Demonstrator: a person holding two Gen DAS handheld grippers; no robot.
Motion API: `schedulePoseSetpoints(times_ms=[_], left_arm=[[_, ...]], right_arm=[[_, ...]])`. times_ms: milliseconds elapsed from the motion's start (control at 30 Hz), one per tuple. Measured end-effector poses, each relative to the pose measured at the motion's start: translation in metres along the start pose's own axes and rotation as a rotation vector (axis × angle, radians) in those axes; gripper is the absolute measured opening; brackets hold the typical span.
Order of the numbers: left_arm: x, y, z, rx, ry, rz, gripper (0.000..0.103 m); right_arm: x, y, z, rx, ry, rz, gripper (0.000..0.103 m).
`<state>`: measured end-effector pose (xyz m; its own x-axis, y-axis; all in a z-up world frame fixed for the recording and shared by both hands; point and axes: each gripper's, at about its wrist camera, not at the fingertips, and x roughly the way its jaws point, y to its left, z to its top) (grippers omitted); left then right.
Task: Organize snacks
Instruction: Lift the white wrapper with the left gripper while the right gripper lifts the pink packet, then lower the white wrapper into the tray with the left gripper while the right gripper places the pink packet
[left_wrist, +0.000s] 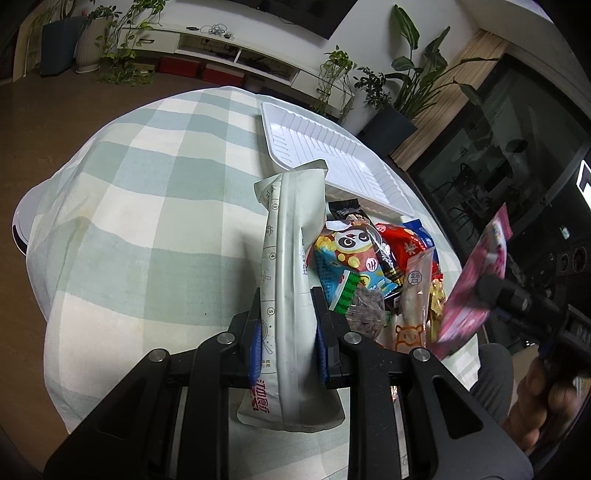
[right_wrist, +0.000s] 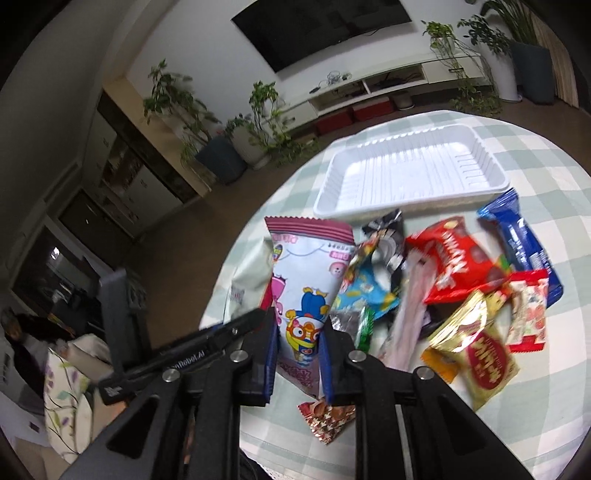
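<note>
The left tongs (left_wrist: 286, 328) were built of matte black plastic: two angular linkage arms with long slotted cut-outs, each joined by round silver pivot screws, two per side. Their fingers (left_wrist: 253, 332) were black outside and lined with ribbed blue pads. The right tongs (right_wrist: 297, 354) matched them, with the same black arms, silver screws and blue pads (right_wrist: 271, 350). At nine o'clock in the right wrist view, a black bar carried small white lettering, only partly legible. A grey sleeve (left_wrist: 495, 373) showed at four o'clock in the left wrist view.
</note>
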<state>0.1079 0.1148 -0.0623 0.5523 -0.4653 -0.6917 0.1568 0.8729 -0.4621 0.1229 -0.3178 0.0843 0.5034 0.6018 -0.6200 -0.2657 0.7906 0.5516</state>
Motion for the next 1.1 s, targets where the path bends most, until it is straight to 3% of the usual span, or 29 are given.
schedulePoseSetpoints(times_ms=[133, 300, 433, 667, 867, 1100], left_arm=[[-0.011, 0.0, 0.016, -0.006, -0.025, -0.017, 0.02], [-0.023, -0.013, 0.065, 0.048, -0.067, -0.003, 0.02], [-0.013, -0.034, 0.111, 0.124, -0.067, 0.024, 0.02], [0.049, -0.07, 0.183, 0.218, 0.0, 0.068, 0.02], [0.122, -0.074, 0.22, 0.201, 0.081, 0.093, 0.02], [0.186, -0.059, 0.215, 0.168, 0.175, 0.134, 0.02]], right_arm=[[-0.02, -0.033, 0.022, 0.053, -0.047, -0.017, 0.021], [-0.046, -0.076, 0.065, 0.1, -0.117, -0.065, 0.021], [-0.05, -0.103, 0.106, 0.1, -0.113, -0.105, 0.021], [-0.008, -0.126, 0.172, 0.042, 0.029, -0.14, 0.021], [0.062, -0.141, 0.201, -0.025, 0.183, -0.225, 0.021], [0.115, -0.167, 0.203, -0.047, 0.3, -0.328, 0.021]])
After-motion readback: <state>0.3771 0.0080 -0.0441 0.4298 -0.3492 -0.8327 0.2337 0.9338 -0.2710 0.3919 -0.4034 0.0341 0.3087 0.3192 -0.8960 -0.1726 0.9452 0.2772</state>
